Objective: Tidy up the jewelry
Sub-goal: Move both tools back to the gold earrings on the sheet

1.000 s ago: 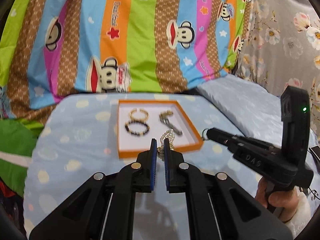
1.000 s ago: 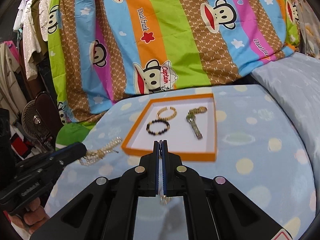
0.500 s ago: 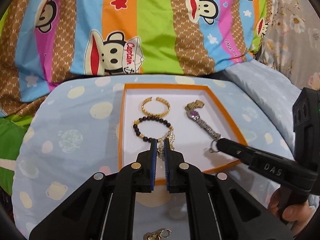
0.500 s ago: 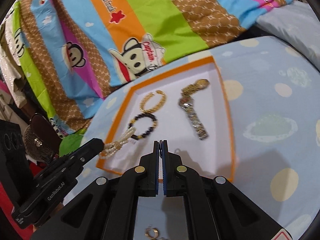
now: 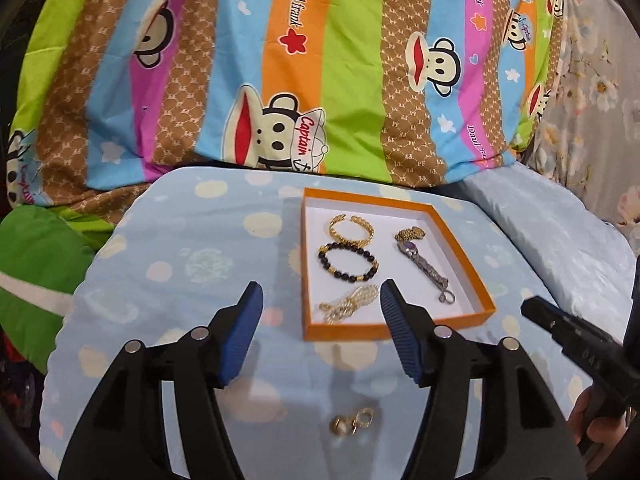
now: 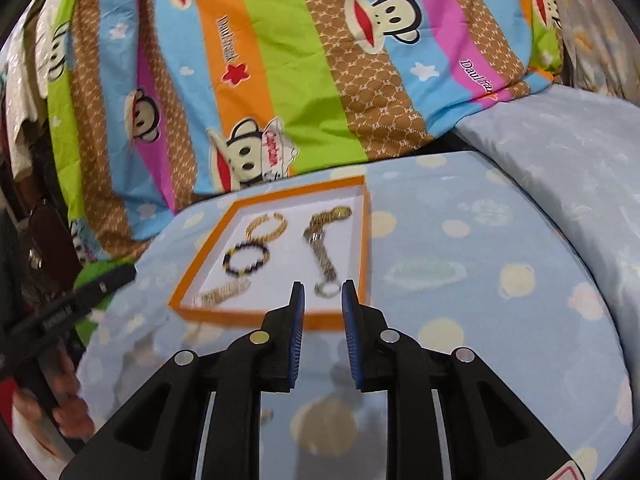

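an orange-rimmed tray [image 5: 460, 240] w/ a white floor is seen on the pale blue spotted cover [image 5: 180, 264]. four pieces are laid inside: a gold cuff [image 5: 351, 229] at the far side, a dark bead bracelet [image 5: 348, 262] just nearer, a pale gold chain bracelet [image 5: 349, 303] bunched by the near rim, and a silver watch [image 5: 426, 268] stretched along the right side, its ring end near the front corner. the left gripper [image 5: 322, 330] is held above the near rim, jaws opening wide, nothing between the pads. the right gripper [image 6: 322, 336] is held at the tray's near-right corner, jaws opening, a narrow gap, nothing pinched. outside the tray, small gold rings [image 5: 352, 424] are left on the cover below the left gripper. a striped monkey-print blanket [image 5: 280, 80] is draped behind.
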A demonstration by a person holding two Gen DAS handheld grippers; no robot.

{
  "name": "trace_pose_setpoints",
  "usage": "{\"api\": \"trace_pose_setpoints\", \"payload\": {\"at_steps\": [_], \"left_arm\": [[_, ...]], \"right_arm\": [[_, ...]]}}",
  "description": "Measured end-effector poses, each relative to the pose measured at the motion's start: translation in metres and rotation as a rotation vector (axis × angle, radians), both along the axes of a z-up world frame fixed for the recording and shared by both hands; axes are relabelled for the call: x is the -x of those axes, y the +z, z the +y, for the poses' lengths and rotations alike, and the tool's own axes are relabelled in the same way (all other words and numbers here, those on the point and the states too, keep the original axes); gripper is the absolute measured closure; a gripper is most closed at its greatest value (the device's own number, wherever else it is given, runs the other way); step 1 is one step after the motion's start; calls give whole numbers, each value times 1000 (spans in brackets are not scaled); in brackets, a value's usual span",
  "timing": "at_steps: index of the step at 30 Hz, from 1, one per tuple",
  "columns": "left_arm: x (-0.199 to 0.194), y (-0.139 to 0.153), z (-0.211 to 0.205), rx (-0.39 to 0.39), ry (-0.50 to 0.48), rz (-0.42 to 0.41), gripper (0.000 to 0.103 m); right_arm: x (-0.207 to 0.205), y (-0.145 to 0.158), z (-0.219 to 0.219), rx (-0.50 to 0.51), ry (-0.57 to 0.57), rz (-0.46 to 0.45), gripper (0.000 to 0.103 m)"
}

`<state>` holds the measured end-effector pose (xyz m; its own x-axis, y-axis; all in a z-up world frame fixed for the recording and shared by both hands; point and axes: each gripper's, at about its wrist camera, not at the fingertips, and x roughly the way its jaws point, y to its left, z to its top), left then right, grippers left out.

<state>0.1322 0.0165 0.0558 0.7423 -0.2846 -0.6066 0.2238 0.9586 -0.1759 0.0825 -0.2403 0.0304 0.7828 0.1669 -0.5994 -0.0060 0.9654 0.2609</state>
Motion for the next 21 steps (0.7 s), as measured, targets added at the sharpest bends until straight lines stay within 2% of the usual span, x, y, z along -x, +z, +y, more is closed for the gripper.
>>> {"api": "trace_pose_setpoints", "payload": {"at_steps": [4, 10, 21], "left_arm": [[23, -14, 8, -35, 0, 27, 44], [50, -48, 4, -66, -35, 117, 42], [41, -71, -21, -106, -94, 185, 39]], "right_arm": [[25, -15, 24, 72, 50, 43, 82], [43, -30, 41, 63, 80, 73, 76], [48, -40, 46, 61, 79, 100, 69]]}}
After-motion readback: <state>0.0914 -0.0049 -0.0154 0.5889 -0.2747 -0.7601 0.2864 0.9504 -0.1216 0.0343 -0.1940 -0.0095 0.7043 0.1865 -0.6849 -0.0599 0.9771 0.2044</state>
